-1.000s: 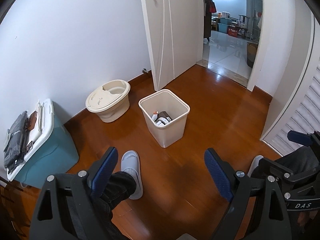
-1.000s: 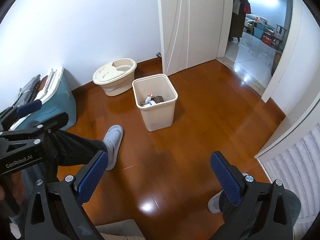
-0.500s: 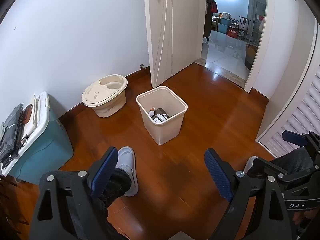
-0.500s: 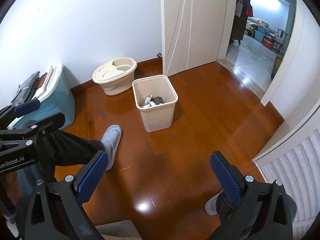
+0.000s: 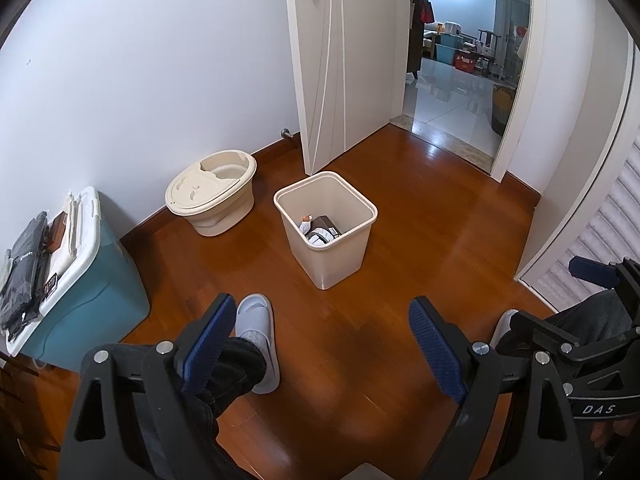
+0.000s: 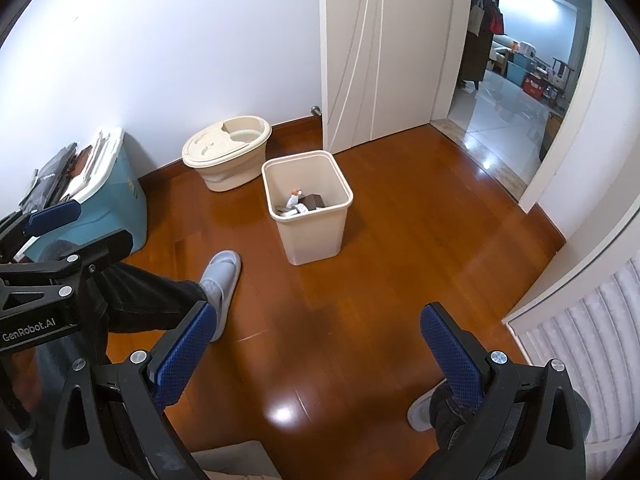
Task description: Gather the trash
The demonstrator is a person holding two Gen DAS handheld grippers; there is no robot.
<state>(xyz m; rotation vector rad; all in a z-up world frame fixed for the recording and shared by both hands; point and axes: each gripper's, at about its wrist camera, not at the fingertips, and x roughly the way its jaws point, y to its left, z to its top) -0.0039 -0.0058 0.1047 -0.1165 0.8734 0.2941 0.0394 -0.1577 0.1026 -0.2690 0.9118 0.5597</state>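
Left hand-held gripper (image 5: 320, 344) and right hand-held gripper (image 6: 316, 356) both had jaws spread apart, holding nothing, above the floor (image 5: 360, 360) short of the bin (image 5: 326, 224). Trash (image 5: 320, 232) lay inside the bin. Round tub (image 5: 212, 192) stood just behind the bin's left; blue box (image 5: 84, 280) well left.

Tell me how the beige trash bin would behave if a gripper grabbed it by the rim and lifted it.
The trash bin looks like thin plastic, so its rim would probably flex under a pinch. It holds only a few scraps, so it is likely light. Lifted from one side, it would probably tilt and the loose scraps could slide.
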